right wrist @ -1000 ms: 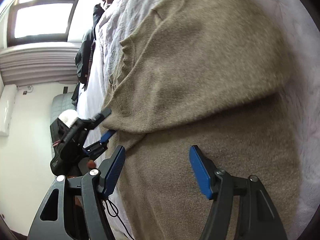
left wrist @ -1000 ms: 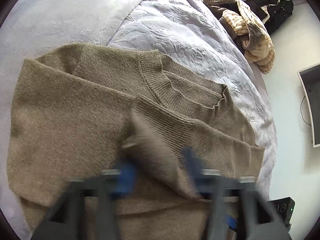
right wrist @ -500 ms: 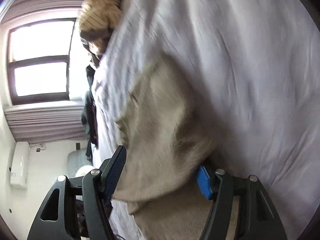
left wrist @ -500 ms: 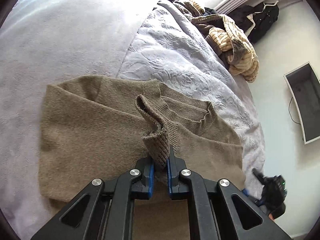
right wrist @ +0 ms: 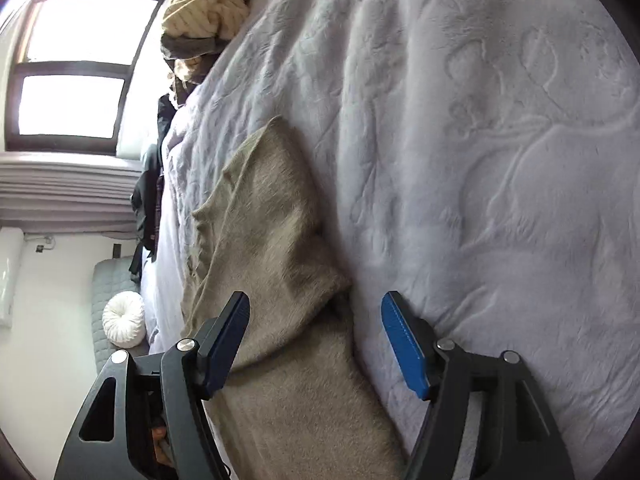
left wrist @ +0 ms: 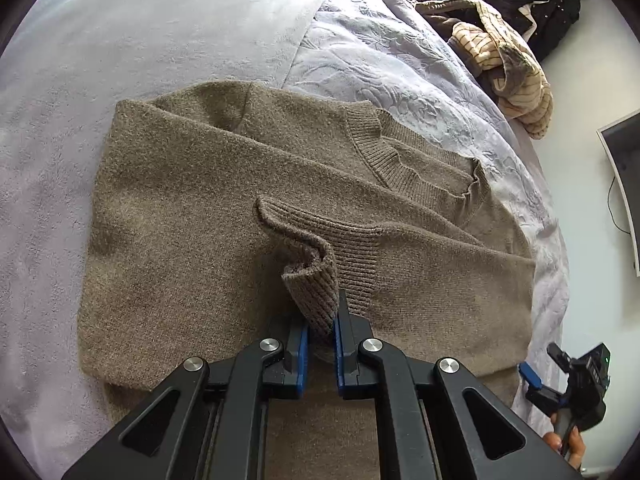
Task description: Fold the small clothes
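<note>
A brown knit sweater (left wrist: pixel 180 220) lies flat on the lilac bedspread (left wrist: pixel 160 40), neckline toward the far right. My left gripper (left wrist: pixel 320 316) is shut on the ribbed sleeve cuff (left wrist: pixel 312 280), which stands lifted and creased over the sweater's chest. The right gripper (left wrist: pixel 536 380) shows at the sweater's near right corner, with a person's hand below it. In the right wrist view the right gripper (right wrist: pixel 316 344) hangs low over the sweater (right wrist: pixel 272 240). Its jaws are wide and opening. The sweater's folded edge lies between the pads, and neither pad presses on it.
A heap of striped beige and dark clothes (left wrist: pixel 508 68) lies at the far end of the bed (right wrist: pixel 480 160). A dark screen (left wrist: pixel 624 184) hangs on the wall to the right. A window (right wrist: pixel 72 68) and a white round cushion (right wrist: pixel 124 320) are beyond the bed's edge.
The left gripper, blurred a second ago, now shows sharply, pinching the cuff over the chest. The right view swung off the sweater toward the bedspread; its jaws narrowed, then widened.
</note>
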`<act>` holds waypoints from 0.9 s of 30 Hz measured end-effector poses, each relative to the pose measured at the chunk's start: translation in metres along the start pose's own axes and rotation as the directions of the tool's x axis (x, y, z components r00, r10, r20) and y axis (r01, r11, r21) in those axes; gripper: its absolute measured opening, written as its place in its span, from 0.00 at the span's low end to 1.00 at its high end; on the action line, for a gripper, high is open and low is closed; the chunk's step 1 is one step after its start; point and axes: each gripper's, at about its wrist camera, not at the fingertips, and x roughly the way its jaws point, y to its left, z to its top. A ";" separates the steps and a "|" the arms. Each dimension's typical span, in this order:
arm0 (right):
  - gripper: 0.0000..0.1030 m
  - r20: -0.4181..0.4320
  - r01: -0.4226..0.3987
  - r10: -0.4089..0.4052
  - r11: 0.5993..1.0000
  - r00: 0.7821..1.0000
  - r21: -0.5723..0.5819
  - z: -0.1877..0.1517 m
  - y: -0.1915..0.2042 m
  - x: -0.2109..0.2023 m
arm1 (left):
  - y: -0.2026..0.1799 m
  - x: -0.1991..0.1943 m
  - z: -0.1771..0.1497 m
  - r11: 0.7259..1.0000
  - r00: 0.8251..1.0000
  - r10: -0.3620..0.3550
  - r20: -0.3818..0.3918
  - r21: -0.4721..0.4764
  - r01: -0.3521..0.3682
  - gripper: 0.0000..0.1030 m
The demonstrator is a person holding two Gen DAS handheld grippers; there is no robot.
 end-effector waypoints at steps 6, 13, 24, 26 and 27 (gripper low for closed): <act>0.16 -0.134 0.025 -0.032 0.999 0.991 -0.048 0.023 0.015 0.042 | -0.010 -0.012 -0.001 1.000 1.000 0.011 0.019 0.018 -0.011 0.11; 0.12 -0.037 0.253 -0.271 0.932 0.962 -0.259 0.026 0.025 0.030 | -0.017 0.006 -0.012 0.991 0.996 0.091 -0.001 0.094 -0.090 0.12; 0.19 -0.021 0.228 -0.234 0.962 0.972 -0.148 0.019 0.001 -0.007 | 0.004 -0.050 -0.015 0.962 0.967 0.238 0.088 0.118 -0.247 0.73; 0.27 -0.016 0.192 -0.196 0.971 0.980 -0.145 0.014 0.002 -0.015 | 0.008 -0.053 -0.013 0.967 0.971 0.224 0.080 0.109 -0.232 0.73; 0.41 -0.020 0.152 -0.157 0.978 0.987 -0.143 0.008 0.006 -0.017 | 0.010 -0.053 -0.013 0.969 0.974 0.216 0.074 0.107 -0.223 0.73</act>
